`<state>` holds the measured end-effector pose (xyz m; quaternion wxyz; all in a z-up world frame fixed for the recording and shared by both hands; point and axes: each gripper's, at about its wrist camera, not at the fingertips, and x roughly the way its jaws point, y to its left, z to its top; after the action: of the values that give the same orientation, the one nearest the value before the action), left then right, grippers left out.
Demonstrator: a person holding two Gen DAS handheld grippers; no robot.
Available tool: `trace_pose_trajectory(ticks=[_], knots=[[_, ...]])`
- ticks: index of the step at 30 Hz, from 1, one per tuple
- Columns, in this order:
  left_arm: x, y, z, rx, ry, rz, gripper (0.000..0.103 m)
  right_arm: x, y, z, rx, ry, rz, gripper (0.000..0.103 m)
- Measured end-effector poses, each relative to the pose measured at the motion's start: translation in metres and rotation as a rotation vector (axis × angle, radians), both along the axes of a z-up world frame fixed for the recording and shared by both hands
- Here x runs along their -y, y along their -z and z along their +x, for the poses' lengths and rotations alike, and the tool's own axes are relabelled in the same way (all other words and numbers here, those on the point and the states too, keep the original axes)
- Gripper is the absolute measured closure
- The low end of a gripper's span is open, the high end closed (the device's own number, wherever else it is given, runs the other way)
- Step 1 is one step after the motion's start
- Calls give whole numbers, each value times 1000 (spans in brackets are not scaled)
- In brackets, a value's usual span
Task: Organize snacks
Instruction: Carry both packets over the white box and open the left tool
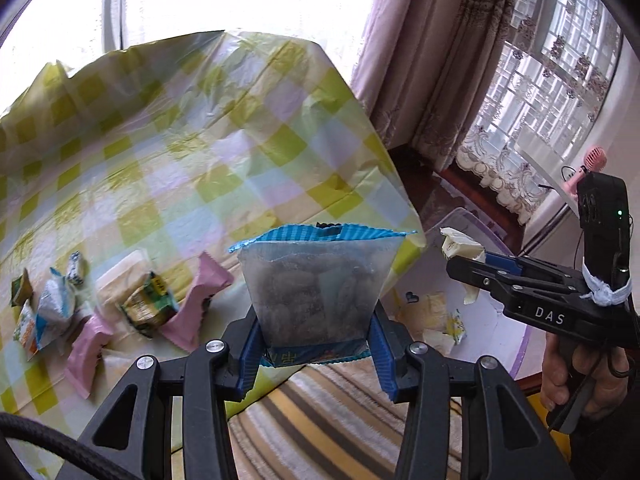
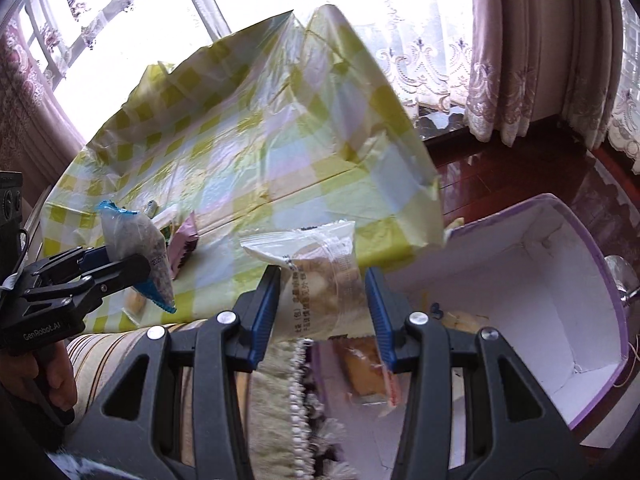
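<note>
Fingers clamped both sides: left gripper (image 1: 316, 344) holds blue snack bag (image 1: 316, 284) upright, right gripper (image 2: 324, 312) holds clear pastry pack (image 2: 316, 280). White box (image 2: 560, 280) at 3 o'clock of right fingers, nearer that hand. Loose snacks (image 1: 140, 300) on counter (image 1: 200, 140), 9 o'clock.

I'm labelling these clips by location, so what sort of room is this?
Most likely a living room or bedroom at home: heavy curtains with lace at the windows, a striped rug on a wood floor, and a checked tablecloth strewn with snack packets.
</note>
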<state>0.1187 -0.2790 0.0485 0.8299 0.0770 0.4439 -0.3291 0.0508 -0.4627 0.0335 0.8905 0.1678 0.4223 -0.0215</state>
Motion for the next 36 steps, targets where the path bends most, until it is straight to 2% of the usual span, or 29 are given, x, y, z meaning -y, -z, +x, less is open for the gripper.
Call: trace_pose_trajectory(ticks=[5, 14, 22, 25, 27, 31, 36], knots=[[44, 8, -5, -22, 96, 17, 55, 37, 3, -15, -13, 92, -7, 56], [127, 26, -33, 13, 317, 113, 55, 86, 12, -38, -30, 210, -9, 56], [172, 46, -42, 50, 456, 193, 52, 112, 19, -55, -49, 280, 0, 56], [169, 51, -30, 45, 409, 217, 47, 115, 22, -55, -53, 282, 8, 56], [161, 48, -24, 39, 373, 201, 38, 115, 24, -57, -55, 281, 9, 56], [142, 44, -17, 46, 317, 187, 38, 115, 27, -55, -63, 281, 10, 56], [113, 41, -4, 0, 230, 132, 37, 112, 29, -48, -69, 276, -4, 56]])
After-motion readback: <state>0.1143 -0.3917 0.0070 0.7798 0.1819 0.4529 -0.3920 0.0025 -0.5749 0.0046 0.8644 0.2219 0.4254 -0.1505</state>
